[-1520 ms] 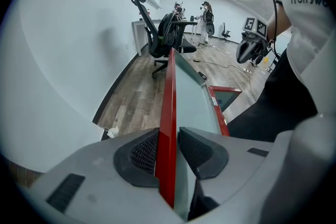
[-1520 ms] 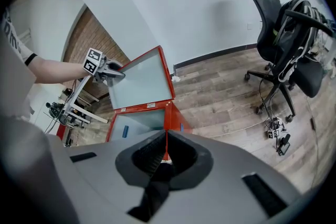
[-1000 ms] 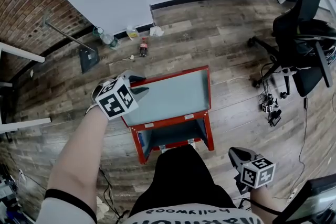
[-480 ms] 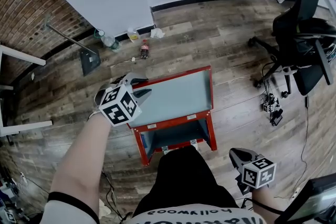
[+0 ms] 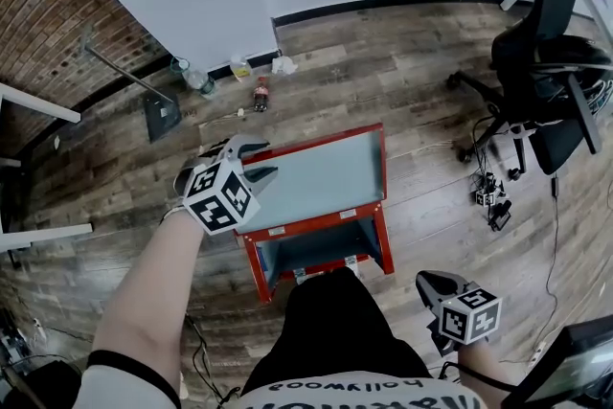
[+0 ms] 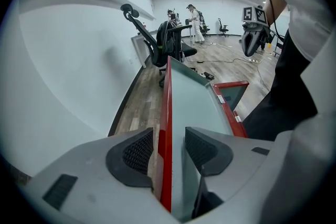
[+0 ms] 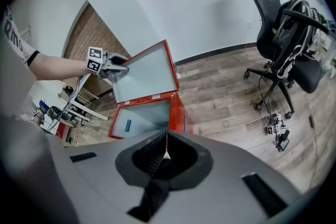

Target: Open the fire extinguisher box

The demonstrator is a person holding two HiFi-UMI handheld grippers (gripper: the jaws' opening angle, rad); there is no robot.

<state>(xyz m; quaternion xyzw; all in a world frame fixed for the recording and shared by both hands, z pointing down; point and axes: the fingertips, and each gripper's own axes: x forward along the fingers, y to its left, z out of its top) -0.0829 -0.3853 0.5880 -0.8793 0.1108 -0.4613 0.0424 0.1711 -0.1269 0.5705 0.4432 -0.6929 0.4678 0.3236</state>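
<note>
- The left gripper view alone shows the grip up close. The left gripper (image 6: 169,150) straddles the red rim of the door (image 6: 195,105), and its dark ribbed fingers (image 6: 137,152) are spreading. The rim stands between them, with a gap at the pane-side pad.
- The right gripper view alone shows the right gripper (image 7: 166,155) with its fingers pressed together and nothing between them.
- The head view shows the whole layout. The fire extinguisher box (image 5: 375,239) stands on the wood-plank floor (image 5: 383,72) just in front of the person, with its door swung up and away.
- The bare left forearm (image 5: 153,283) reaches forward to the door's left edge. The right gripper hangs low by the person's right side, well apart from the box, pointing forward.
- The box is red with a flat, pale grey-blue door pane and a pale interior. A black office chair (image 5: 551,81) is at the right and a brick wall (image 5: 43,5) at the left.
</note>
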